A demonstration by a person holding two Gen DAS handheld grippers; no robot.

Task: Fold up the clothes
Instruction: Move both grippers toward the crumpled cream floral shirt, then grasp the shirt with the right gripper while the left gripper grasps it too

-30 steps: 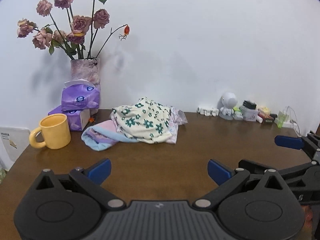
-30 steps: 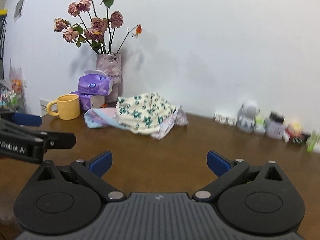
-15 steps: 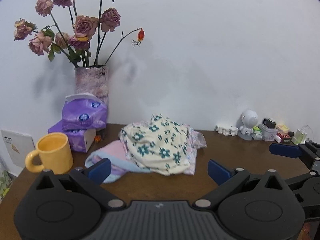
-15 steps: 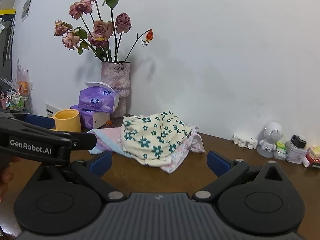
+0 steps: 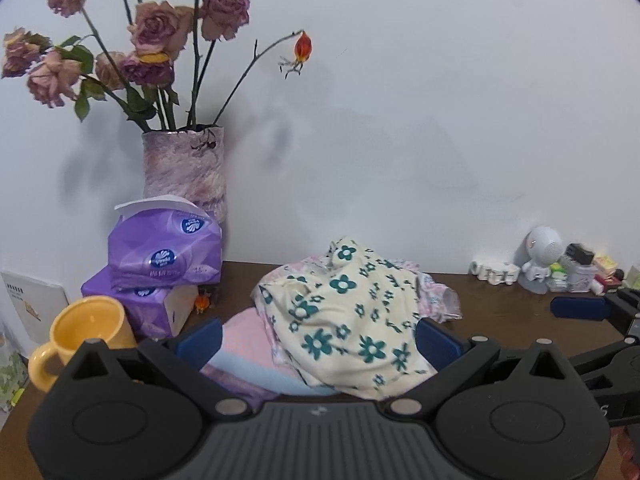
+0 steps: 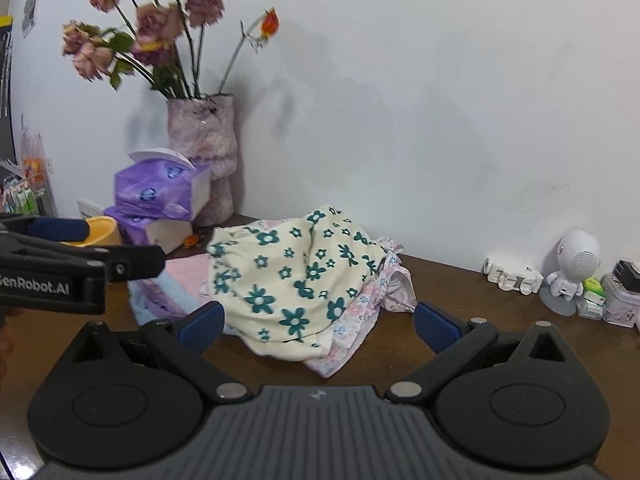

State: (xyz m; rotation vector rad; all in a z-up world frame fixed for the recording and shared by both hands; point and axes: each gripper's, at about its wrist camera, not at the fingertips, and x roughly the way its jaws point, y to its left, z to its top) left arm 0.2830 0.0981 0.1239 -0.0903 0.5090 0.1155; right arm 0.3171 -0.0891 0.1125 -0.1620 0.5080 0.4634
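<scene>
Clothes pile [image 5: 352,320] sits on the brown table [image 6: 460,280] near the wall, crumpled; long axis runs roughly 9-to-3 in the left wrist view. Cream flowered garment [image 6: 288,272] on top, pink and blue pieces sticking out toward 9. Vase [image 5: 184,172] at 10 holds dried roses [image 5: 156,28]. Yellow mug [image 5: 84,336] at 8, contents not visible. Left gripper [image 5: 316,340] fingers apart, holding nothing. Right gripper [image 6: 318,322] fingers apart, holding nothing.

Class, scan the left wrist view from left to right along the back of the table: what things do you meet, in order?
Yellow mug → purple tissue packs → vase of dried roses → floral garment on the clothes pile → white robot figurine.
</scene>
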